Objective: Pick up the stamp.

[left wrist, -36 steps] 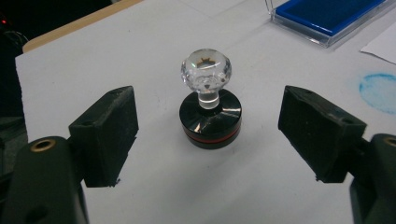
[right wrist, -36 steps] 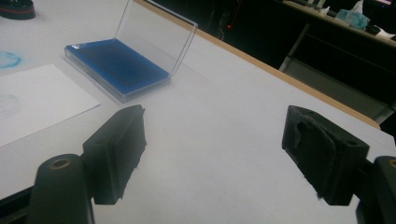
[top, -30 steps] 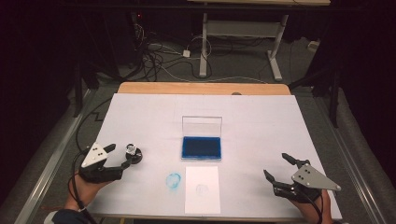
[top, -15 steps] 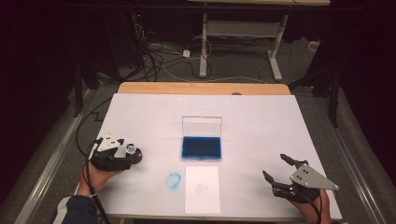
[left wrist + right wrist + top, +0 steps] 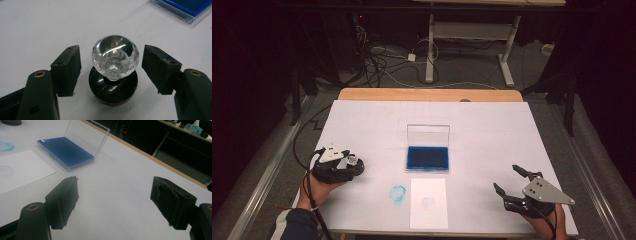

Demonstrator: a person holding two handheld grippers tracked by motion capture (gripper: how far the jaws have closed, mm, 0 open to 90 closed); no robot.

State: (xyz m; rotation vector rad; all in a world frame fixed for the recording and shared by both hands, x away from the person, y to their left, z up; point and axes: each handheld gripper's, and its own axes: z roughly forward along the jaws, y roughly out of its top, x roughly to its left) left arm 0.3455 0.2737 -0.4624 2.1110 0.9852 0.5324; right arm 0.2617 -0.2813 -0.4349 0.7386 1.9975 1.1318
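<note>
At the left of the ink pad (image 5: 427, 158), the landmark at the middle of the white-covered desk (image 5: 492, 130), the left gripper (image 5: 346, 165) sits over a stamp with a faceted clear knob (image 5: 114, 53) on a round black base; from the high view the stamp is a mere glint under the gripper's grey plate, and the left gripper view cuts the jaws off at its bottom edge. There the knob stands upright between the two black pads, a narrow gap showing on either side, so the jaws, which have just been closing, are not yet pressing on it. Since a second ago the left hand (image 5: 319, 187) has slid in toward the stamp and now covers it from above. Just in front of the ink pad, nearer the person, lies a white sheet of paper (image 5: 428, 202) bearing a faint round print, hard to make out, with a blue smudge (image 5: 397, 193) on the desk cover just left of it. The ink pad's clear lid (image 5: 427, 135) stands open on its far side. Well to the right of the ink pad, near the desk's front right corner, the right gripper (image 5: 513, 185) holds where it was, its jaws spread wide with nothing between them; bare desk stretches from it to the pad, and the wooden far edge (image 5: 427, 94) lies beyond.
</note>
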